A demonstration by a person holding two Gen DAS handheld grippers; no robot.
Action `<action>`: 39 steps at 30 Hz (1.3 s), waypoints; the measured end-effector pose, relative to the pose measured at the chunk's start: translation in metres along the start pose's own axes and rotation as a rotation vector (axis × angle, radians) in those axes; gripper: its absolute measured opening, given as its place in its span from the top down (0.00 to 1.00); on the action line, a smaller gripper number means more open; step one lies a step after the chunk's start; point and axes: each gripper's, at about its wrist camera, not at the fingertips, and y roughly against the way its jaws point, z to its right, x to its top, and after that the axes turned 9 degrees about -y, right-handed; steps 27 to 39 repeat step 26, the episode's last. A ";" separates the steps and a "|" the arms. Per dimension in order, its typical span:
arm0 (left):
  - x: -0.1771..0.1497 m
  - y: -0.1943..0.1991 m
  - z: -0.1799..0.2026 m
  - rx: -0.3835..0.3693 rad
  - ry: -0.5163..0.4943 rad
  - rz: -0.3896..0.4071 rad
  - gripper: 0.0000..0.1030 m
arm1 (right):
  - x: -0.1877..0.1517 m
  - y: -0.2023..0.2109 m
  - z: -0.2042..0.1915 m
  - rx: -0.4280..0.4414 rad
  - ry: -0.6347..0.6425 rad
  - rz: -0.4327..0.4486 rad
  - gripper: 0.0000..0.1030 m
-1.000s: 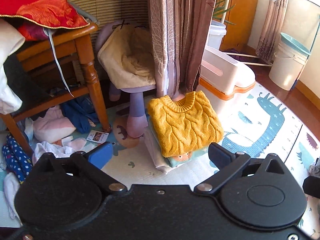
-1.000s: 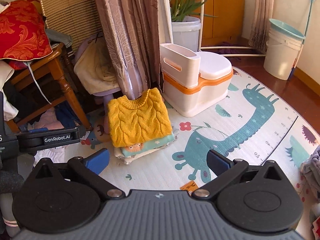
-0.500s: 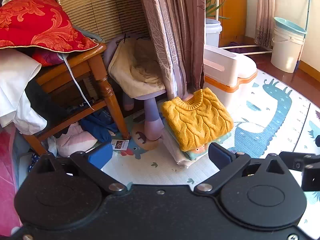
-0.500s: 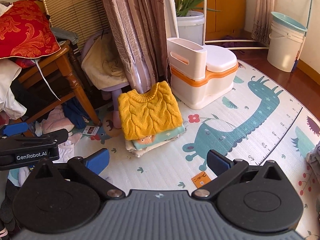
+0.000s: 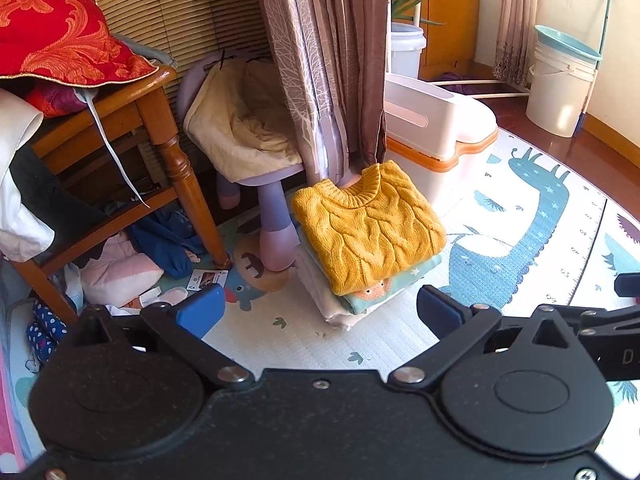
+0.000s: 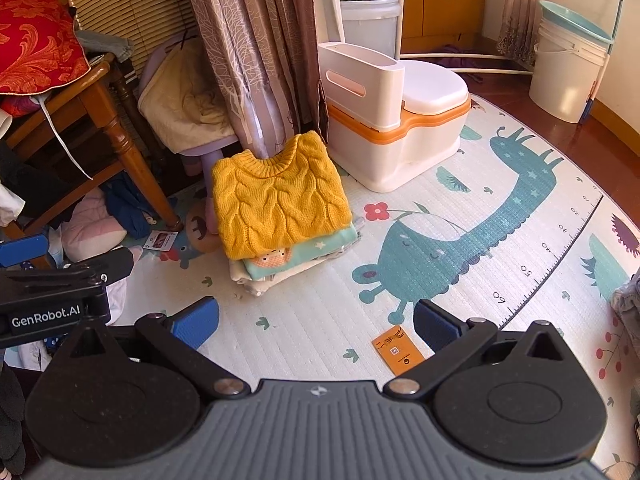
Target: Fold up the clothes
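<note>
A folded yellow cable-knit sweater [image 5: 370, 232] lies on top of a small stack of folded clothes [image 5: 352, 300] on the play mat; it also shows in the right wrist view [image 6: 276, 208]. My left gripper [image 5: 318, 312] is open and empty, held above the mat in front of the stack. My right gripper [image 6: 316, 322] is open and empty, further right over the mat. A grey garment [image 6: 628, 300] shows at the right edge of the right wrist view.
A wooden chair [image 5: 176, 168] with a red cushion and loose clothes beneath stands at the left. A purple stool [image 5: 272, 216], a curtain [image 5: 324, 60] and a white-orange potty [image 6: 396, 128] stand behind the stack. A white bucket [image 6: 568, 72] is at the far right. An orange card [image 6: 396, 354] lies on the mat.
Both grippers have drawn back and up from the stack, so the sweater looks smaller and further off. Both stayed open and empty.
</note>
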 end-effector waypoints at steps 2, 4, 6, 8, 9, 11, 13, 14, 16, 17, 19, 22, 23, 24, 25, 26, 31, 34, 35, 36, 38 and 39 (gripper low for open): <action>-0.001 -0.001 0.000 0.000 0.002 -0.001 0.00 | 0.001 0.001 0.001 -0.005 0.006 0.005 0.00; -0.001 -0.003 0.000 -0.004 0.008 -0.004 0.00 | 0.001 0.000 0.003 -0.007 0.004 0.007 0.00; -0.002 -0.004 -0.001 -0.012 0.013 -0.006 0.00 | 0.002 0.000 0.005 -0.008 0.000 0.005 0.00; -0.002 -0.005 -0.002 -0.018 0.019 -0.010 0.00 | 0.002 -0.002 0.006 -0.010 -0.002 0.002 0.00; -0.003 -0.006 -0.002 -0.018 0.020 -0.012 0.00 | 0.001 -0.002 0.005 -0.011 0.000 0.001 0.00; -0.003 -0.007 -0.003 -0.021 0.026 -0.018 0.00 | 0.000 -0.004 0.004 -0.013 0.006 -0.002 0.00; -0.003 -0.008 -0.002 -0.022 0.025 -0.022 0.00 | -0.001 -0.005 0.003 -0.012 0.010 -0.007 0.00; -0.003 -0.008 -0.002 -0.023 0.026 -0.023 0.00 | -0.002 -0.006 0.002 -0.012 0.013 -0.009 0.00; -0.004 -0.009 -0.002 -0.026 0.027 -0.026 0.00 | -0.003 -0.008 0.000 -0.013 0.018 -0.012 0.00; -0.004 -0.010 -0.003 -0.024 0.028 -0.027 0.00 | -0.003 -0.009 -0.001 -0.013 0.020 -0.013 0.00; -0.005 -0.011 -0.003 -0.019 0.027 -0.031 0.00 | -0.003 -0.011 -0.001 -0.013 0.021 -0.015 0.00; -0.006 -0.012 -0.003 -0.014 0.026 -0.034 0.00 | -0.003 -0.012 -0.001 -0.014 0.021 -0.014 0.00; -0.006 -0.012 -0.003 -0.014 0.024 -0.034 0.00 | -0.003 -0.013 -0.001 -0.015 0.019 -0.015 0.00; -0.007 -0.012 -0.003 -0.014 0.023 -0.033 0.00 | -0.002 -0.014 -0.001 -0.015 0.018 -0.016 0.00; -0.007 -0.012 -0.003 -0.012 0.021 -0.029 0.00 | -0.002 -0.014 -0.001 -0.015 0.016 -0.016 0.00; -0.008 -0.012 -0.003 -0.007 0.022 -0.028 0.00 | -0.002 -0.015 0.000 -0.016 0.013 -0.016 0.00; -0.008 -0.012 -0.003 -0.007 0.022 -0.028 0.00 | -0.002 -0.015 0.000 -0.016 0.013 -0.016 0.00; -0.008 -0.012 -0.003 -0.007 0.022 -0.028 0.00 | -0.002 -0.015 0.000 -0.016 0.013 -0.016 0.00; -0.008 -0.012 -0.003 -0.007 0.022 -0.028 0.00 | -0.002 -0.015 0.000 -0.016 0.013 -0.016 0.00; -0.008 -0.012 -0.003 -0.007 0.022 -0.028 0.00 | -0.002 -0.015 0.000 -0.016 0.013 -0.016 0.00; -0.008 -0.012 -0.003 -0.007 0.022 -0.028 0.00 | -0.002 -0.015 0.000 -0.016 0.013 -0.016 0.00; -0.008 -0.012 -0.003 -0.007 0.022 -0.028 0.00 | -0.002 -0.015 0.000 -0.016 0.013 -0.016 0.00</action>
